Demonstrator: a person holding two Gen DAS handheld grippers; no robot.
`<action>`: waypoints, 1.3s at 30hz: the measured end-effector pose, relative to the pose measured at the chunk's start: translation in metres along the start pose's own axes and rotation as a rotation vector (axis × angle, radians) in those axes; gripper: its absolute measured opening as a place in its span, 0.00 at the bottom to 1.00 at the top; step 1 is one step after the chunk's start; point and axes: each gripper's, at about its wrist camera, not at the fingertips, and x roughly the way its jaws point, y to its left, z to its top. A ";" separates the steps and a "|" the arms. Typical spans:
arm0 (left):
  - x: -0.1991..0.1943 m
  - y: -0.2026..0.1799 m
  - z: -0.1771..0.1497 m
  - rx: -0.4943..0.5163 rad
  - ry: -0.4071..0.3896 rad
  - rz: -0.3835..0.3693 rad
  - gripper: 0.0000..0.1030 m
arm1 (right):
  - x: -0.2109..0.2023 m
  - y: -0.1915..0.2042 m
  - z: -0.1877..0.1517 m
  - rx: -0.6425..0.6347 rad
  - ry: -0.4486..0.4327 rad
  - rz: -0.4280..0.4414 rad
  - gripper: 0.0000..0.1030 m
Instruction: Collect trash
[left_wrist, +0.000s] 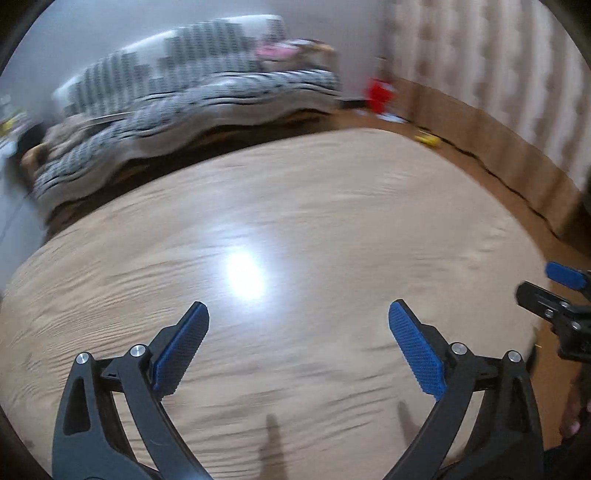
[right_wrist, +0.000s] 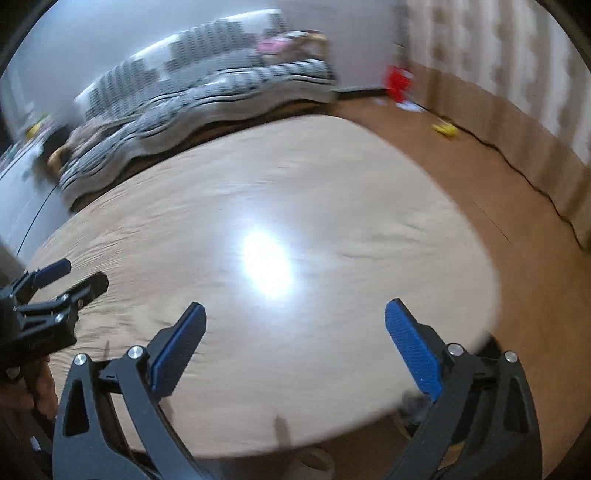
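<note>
no trash shows on the table (left_wrist: 295, 206) that i can make out; its pale top looks bare under the lamp glare, and the only loose bits i see are a yellow thing (right_wrist: 445, 128) and a red object (right_wrist: 397, 83) far off on the floor by the wall, too blurred to name; my left gripper (left_wrist: 297, 347) and my right gripper (right_wrist: 295, 345) both gape wide, nothing between the pads; everything smears, so i judge the risk is aiming badly, clipping the table edge, or knocking my two grippers together, since they hang close.
</note>
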 end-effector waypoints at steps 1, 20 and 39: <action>-0.005 0.025 -0.007 -0.029 -0.006 0.031 0.92 | 0.004 0.021 0.002 -0.026 0.001 0.016 0.92; -0.052 0.208 -0.070 -0.275 -0.010 0.179 0.92 | 0.050 0.252 0.006 -0.287 0.038 0.149 0.93; -0.040 0.213 -0.065 -0.279 0.001 0.149 0.92 | 0.059 0.240 0.006 -0.278 0.063 0.128 0.93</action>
